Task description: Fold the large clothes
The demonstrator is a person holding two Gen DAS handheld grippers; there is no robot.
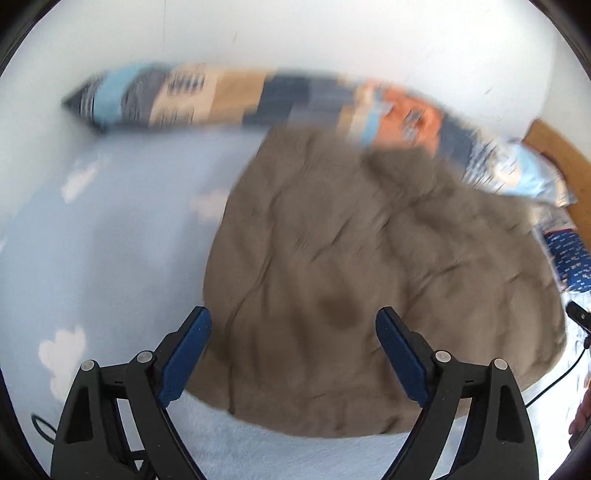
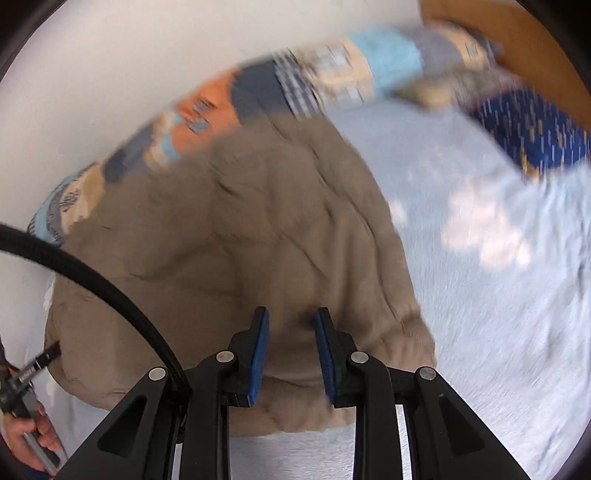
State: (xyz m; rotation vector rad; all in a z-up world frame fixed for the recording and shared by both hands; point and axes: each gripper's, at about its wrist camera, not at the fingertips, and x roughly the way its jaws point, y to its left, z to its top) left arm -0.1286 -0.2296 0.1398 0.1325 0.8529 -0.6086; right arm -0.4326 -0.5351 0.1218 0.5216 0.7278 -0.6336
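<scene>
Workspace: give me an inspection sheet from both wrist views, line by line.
Surface: light blue bed sheet with white cloud print.
Job's things: brown garment lying wrinkled on the sheet; both views motion-blurred.
Clutter: patchwork bolster along the wall; dark blue patterned cushion.
Grippers: left gripper wide open above the garment; right gripper narrowly open, nothing seen between the fingers.
Cables: black cable crossing the right view.
Surroundings: white wall; wooden headboard.

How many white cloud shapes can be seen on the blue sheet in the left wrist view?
3, all left of the brown garment: one cloud far left, one at the garment's edge, one beside the left gripper. More may lie under the garment.
</scene>
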